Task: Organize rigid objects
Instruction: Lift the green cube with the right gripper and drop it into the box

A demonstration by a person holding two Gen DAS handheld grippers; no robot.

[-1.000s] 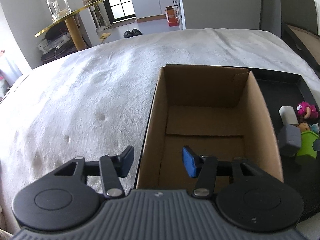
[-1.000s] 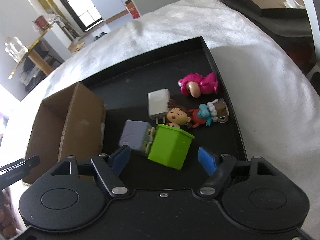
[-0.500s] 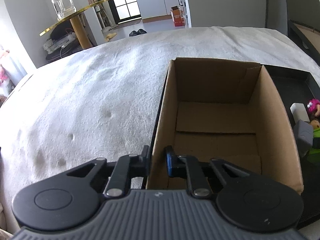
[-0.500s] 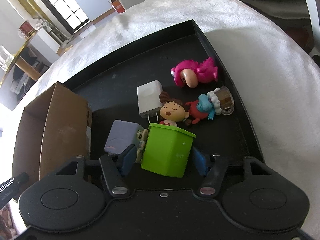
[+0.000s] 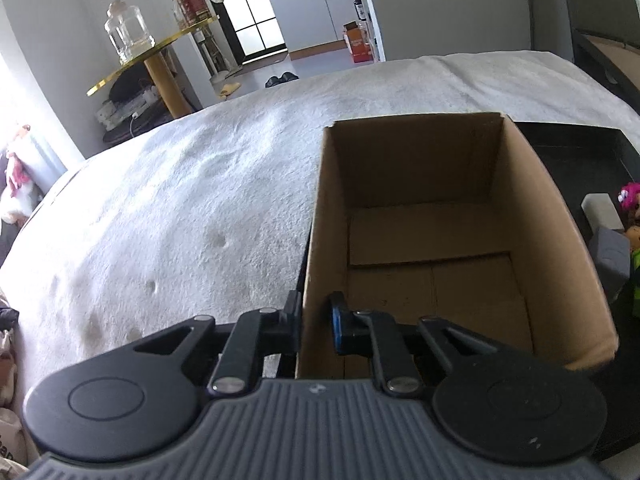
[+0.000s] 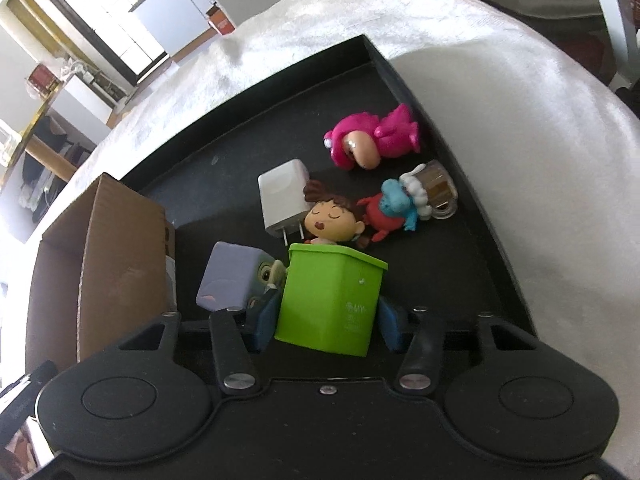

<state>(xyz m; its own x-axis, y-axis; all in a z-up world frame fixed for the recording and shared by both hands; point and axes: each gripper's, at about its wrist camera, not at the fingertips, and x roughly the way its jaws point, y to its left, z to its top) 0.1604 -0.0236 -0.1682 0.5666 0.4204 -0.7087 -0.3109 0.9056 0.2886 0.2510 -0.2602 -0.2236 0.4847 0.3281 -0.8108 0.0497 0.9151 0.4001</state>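
Left wrist view, item one: my left gripper (image 5: 316, 322) was clamped on the near-left wall of the cardboard box (image 5: 552, 248), one pad outside and one inside. Against the frame from a second before, when its jaws stood wide apart just short of that wall, they had closed onto the cardboard. The box looked empty inside and sat partly on the black tray (image 5: 580, 140), which lay on a white cover (image 5: 180, 208).

Item two, right wrist view: my right gripper (image 6: 326, 322) straddled the green bin (image 6: 332, 300), a small lidless tub standing slightly tilted at the tray's near end. Its jaws had just been closing, and the bin was between them; both blue pads appeared to meet the bin's sides, so I judged it gripped (though perhaps not yet firmly). A second before, the bin had stood clear ahead of open jaws.

Item three, remaining stock on the tray (image 6: 480, 240): a lavender block figure (image 6: 230, 278) touching the bin's left side; a white charger plug (image 6: 282, 196); a doll with closed eyes (image 6: 332, 220) just behind the bin; a red-and-blue figure (image 6: 394, 210); a pink figure (image 6: 376, 138) farther back.

Reading: with the box steadied and the bin apparently caught, I judged the first transfer into the box ready to begin; nothing had yet gone in
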